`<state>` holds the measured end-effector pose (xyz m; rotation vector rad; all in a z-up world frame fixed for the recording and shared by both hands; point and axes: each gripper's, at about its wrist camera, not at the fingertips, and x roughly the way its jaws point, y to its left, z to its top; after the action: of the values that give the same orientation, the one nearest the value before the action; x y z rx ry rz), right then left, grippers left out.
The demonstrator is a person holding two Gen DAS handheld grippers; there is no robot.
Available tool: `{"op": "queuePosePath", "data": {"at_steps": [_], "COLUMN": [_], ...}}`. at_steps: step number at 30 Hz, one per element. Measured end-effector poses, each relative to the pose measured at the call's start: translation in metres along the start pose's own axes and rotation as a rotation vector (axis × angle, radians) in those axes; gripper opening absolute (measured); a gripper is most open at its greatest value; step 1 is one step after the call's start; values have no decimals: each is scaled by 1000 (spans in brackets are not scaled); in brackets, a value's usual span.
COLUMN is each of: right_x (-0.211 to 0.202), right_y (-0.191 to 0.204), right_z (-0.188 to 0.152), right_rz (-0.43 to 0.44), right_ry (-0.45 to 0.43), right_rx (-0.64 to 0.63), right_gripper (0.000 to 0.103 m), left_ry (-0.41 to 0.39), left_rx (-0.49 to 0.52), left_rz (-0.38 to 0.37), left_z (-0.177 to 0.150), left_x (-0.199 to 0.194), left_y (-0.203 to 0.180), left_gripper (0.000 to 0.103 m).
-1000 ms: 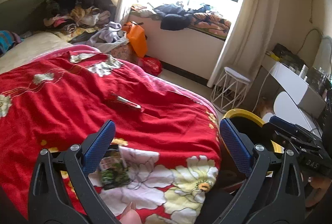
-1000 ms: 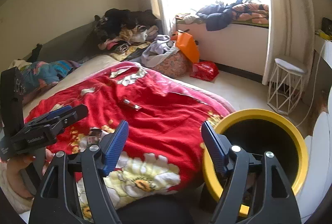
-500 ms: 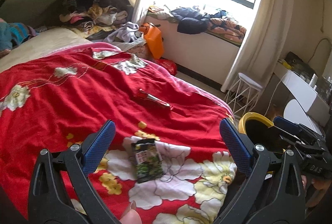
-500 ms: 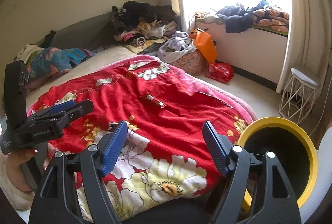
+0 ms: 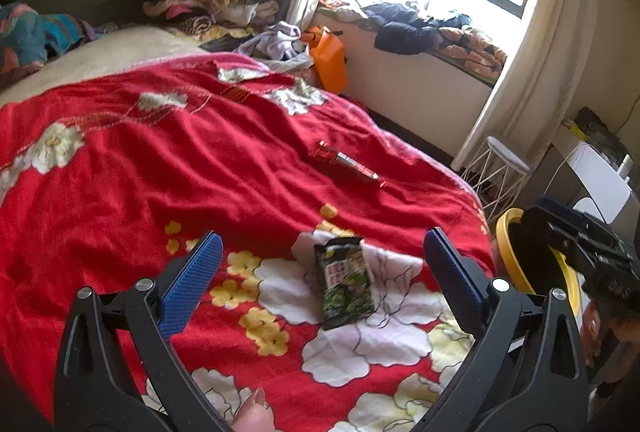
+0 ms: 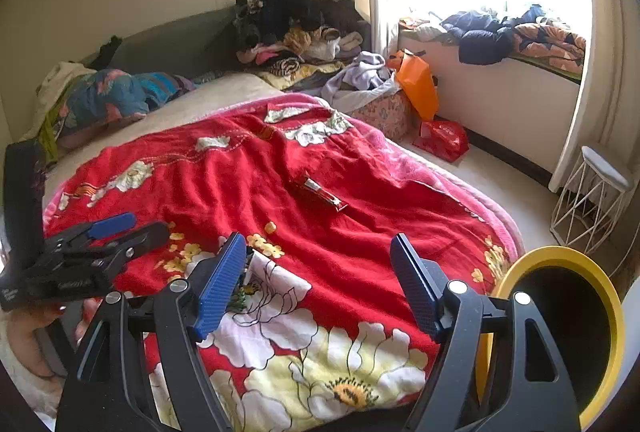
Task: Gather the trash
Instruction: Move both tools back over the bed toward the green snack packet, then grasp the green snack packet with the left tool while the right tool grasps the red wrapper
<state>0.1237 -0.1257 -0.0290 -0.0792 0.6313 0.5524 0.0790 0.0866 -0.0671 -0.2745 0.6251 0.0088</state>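
Observation:
A green snack wrapper [image 5: 347, 284] lies flat on the red floral blanket [image 5: 200, 160], between and just beyond my left gripper's [image 5: 320, 272] open, empty jaws. A red and silver wrapper [image 5: 347, 163] lies farther up the bed; it also shows in the right wrist view [image 6: 323, 193]. My right gripper [image 6: 320, 280] is open and empty above the bed's near end; its left finger hides most of the green wrapper. A yellow-rimmed black bin [image 6: 560, 316] stands at the bed's right side, also in the left wrist view [image 5: 516, 244].
Clothes are piled at the head of the bed [image 6: 296, 28] and on the window ledge [image 6: 500, 32]. An orange bag [image 6: 416, 82] and a red bag [image 6: 442, 140] sit on the floor by the bed. A white wire stool [image 6: 592, 200] stands near the curtain.
Both grippers have swung left, away from the bin and over the bed. The green wrapper has moved from the left finger to the middle of the left wrist view. Both stay open.

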Motion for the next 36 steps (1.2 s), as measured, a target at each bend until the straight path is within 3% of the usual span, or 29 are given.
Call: {"op": "queuePosePath", "data": {"at_steps": [15,29,36], "right_x": [72,160,203], "right_y": [-15,-15,-15], "right_z": [13,29,30], "right_rz": [-45,10,-14], "right_ry": [72,164,232], "right_rx": [-28,-84,-94], "right_gripper": [72,69,60], "left_ry": [101,202,212], "left_rx": [-55,-85,-101], "left_rz": [-57,-113,-138], "left_z": [-25,-44,-48], "left_x": [28,64,71], "left_y": [13,8,7], "left_gripper": [91,48,45]}}
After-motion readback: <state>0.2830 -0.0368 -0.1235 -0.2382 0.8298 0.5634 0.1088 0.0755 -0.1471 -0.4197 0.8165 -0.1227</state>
